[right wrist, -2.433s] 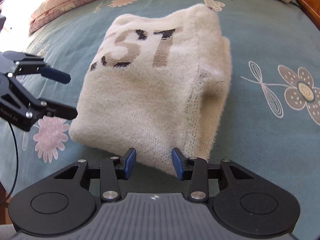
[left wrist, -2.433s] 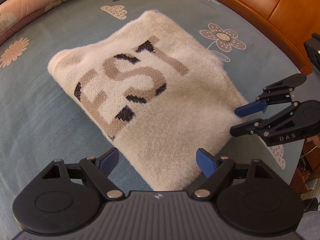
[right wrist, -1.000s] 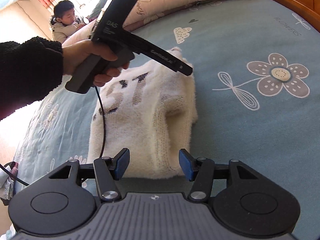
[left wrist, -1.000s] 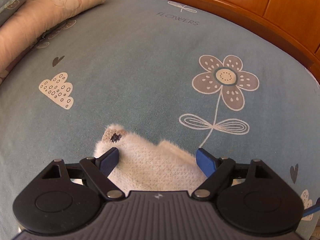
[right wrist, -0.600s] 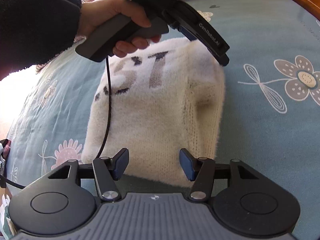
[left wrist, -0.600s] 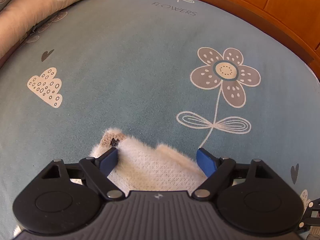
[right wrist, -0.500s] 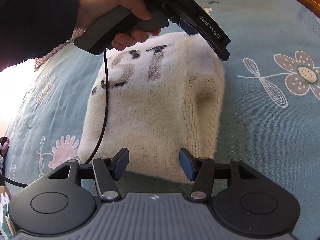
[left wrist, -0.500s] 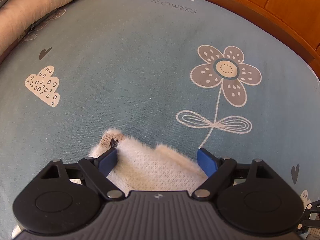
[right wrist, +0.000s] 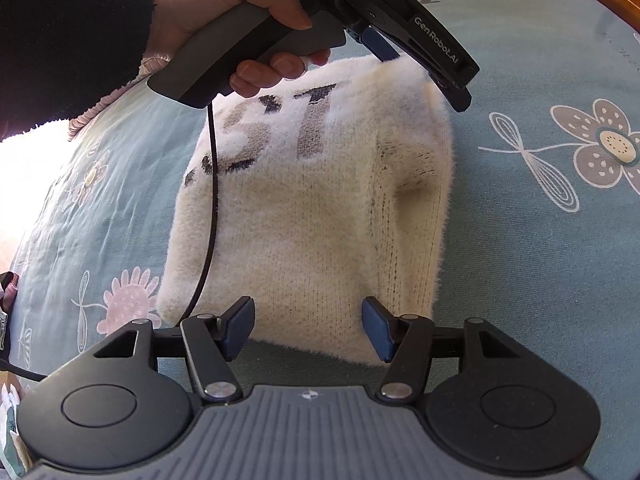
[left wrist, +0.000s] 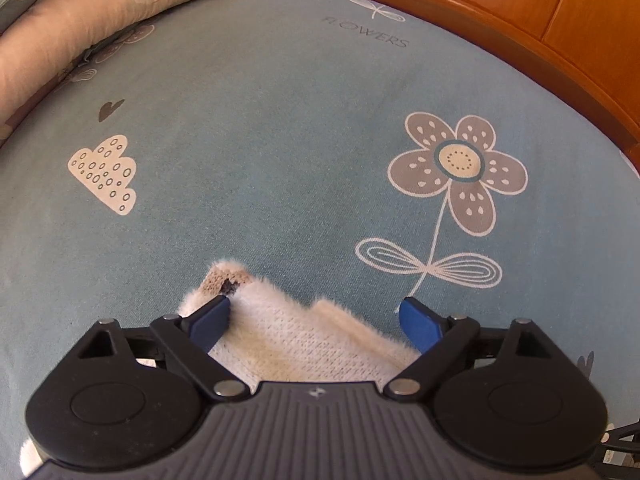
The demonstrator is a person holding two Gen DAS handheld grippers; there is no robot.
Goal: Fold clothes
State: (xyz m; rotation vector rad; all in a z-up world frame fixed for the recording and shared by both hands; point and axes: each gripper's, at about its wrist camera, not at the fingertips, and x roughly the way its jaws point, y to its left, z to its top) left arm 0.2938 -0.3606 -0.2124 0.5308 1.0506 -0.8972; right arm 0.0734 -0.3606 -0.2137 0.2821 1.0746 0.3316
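A: Where's the sweater [right wrist: 312, 216]?
B: Centre of the right wrist view, a thick folded cream block on the blue bedsheet [right wrist: 540, 260], lettering showing toward the upper middle. In the left wrist view we only get its far corner [left wrist: 288, 332], bottom centre.

A: Tools?
B: We see the right gripper [right wrist: 308, 326] spread wide, low in frame, straddling the near edge and not pinching it. The left gripper [left wrist: 316, 320] is spread too, fingers either side of the far corner with knit between them, and no pinch that we can see. From the right wrist view it sits upper centre, tips at the far right corner, held by a hand [right wrist: 240, 12] in a dark sleeve [right wrist: 68, 40].

A: Handling?
B: We'd judge it soft, fluffy, light, floppy, not fragile. The layers will likely slide and spring open, so take hold through all layers at the corners or the thick folded edge.

A: Stage?
B: It lies already folded into a block. That fits another fold or just tidying, we can't tell.
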